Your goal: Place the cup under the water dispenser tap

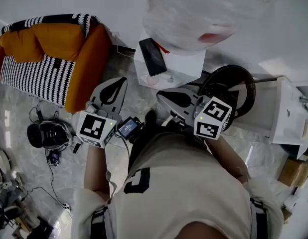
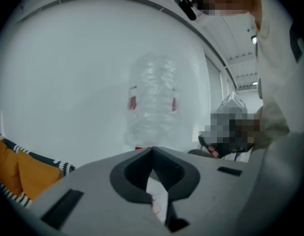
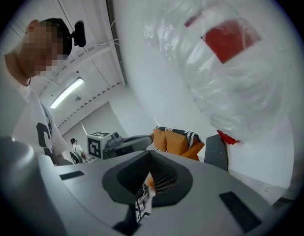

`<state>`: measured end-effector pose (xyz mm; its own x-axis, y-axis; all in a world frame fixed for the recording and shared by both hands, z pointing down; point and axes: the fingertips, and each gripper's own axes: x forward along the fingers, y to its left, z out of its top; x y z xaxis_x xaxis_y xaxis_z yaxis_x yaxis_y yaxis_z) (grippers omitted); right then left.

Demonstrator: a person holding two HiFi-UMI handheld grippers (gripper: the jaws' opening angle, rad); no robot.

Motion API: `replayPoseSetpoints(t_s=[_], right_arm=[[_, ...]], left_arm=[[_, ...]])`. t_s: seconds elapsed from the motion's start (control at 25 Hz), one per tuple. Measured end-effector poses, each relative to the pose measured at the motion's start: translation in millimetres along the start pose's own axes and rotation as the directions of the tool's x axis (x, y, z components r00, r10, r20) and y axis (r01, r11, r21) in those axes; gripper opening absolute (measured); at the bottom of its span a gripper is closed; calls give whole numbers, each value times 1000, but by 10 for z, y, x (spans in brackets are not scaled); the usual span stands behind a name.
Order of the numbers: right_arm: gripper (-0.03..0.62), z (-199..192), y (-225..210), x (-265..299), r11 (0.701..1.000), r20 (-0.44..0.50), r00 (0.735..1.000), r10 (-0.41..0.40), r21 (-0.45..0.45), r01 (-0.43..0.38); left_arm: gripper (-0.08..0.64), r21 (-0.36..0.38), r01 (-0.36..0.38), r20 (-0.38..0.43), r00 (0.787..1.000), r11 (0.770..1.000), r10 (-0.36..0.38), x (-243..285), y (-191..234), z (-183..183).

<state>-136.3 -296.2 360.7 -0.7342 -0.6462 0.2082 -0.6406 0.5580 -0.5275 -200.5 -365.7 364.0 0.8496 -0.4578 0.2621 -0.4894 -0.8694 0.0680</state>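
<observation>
Hovering by one wrapped bottle [image 1: 204, 14]: two tools, left tool [image 1: 122, 80], right tool [image 1: 160, 96], both pinched together, empty.

The right gripper [image 3: 149, 154] fills the bottom of the frame, its grey jaws closed together at the tips. Above and to the right looms a large water bottle [image 3: 226, 58] wrapped in crinkled clear plastic, with a red label [image 3: 228, 38] showing through. A dark phone [image 3: 216, 152] stands just below it. Beyond the jaw tips sits an orange sofa [image 3: 174, 140] with black-and-white striped cushions. The left gripper [image 3: 137, 141] with its marker cube is at mid-left. A person in a white shirt [image 3: 36, 124] stands beside it, under a ceiling strip light [image 3: 67, 92].
</observation>
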Motion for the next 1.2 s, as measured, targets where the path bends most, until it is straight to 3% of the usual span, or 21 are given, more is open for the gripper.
replayPoseSetpoints(t_s=[0.16,0.4,0.6,1.04,1.2], right_arm=[[26,16,-8,-43,1000,33,999,-14,-7,14],[26,135,21,-204,999,114,993,-35,-31,39],[26,104,107,-385,999,114,994,-6,-50,12],[28,101,-64,-1345,987,138,986,-93,-121,110],[28,-3,-156,-1756,988,130,985,-112,-95,125]], left_arm=[[52,-4,54,29,998,999,-54,-28,-150,111],[54,34,22,3,1000,999,-22,-154,-300,201],[54,70,10,-19,1000,997,-9,-130,-543,291],[54,107,34,-51,998,994,-29,302,-1462,504],[54,104,53,-28,998,993,-50,485,-1781,572]])
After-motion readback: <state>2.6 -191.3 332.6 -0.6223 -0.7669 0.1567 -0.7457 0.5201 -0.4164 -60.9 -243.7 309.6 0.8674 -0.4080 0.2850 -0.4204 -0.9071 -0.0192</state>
